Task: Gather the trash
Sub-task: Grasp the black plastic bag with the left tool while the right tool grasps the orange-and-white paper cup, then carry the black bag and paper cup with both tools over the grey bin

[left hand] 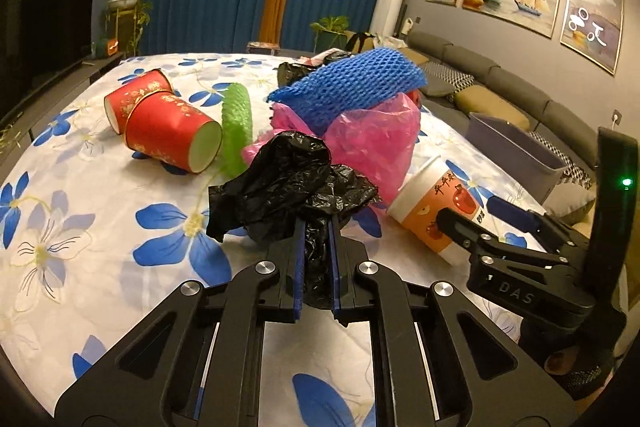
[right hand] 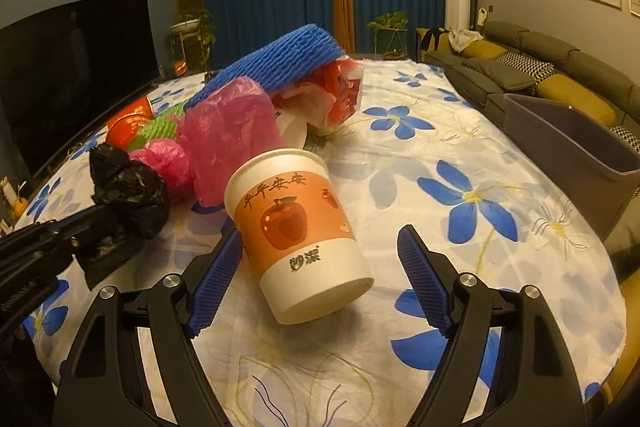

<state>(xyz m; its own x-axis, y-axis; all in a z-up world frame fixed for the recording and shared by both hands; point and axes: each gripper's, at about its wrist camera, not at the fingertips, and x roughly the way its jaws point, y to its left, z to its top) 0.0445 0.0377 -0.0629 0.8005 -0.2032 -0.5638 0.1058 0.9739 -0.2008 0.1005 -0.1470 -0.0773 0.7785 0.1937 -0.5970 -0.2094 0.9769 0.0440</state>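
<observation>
Left gripper (left hand: 316, 227): I see its jaws pinched narrow on the black plastic bag (left hand: 292, 183), which bunches up from between the blue pads toward 12 o'clock.
Right gripper (right hand: 320, 255): jaws spread wide; I read the pads as clear of the cup, though the left pad sits very near it.
Apple-print paper cup (right hand: 298, 227): lying tilted on the floral tablecloth (right hand: 460, 155), between the right jaws.
Remaining trash: pink bag (left hand: 376, 143), blue foam net (left hand: 356, 83), red cups (left hand: 160, 119), from 10 to 12 o'clock of the left gripper.
Grey bin (right hand: 576, 143): at 2 o'clock of the right gripper, at the table edge.
</observation>
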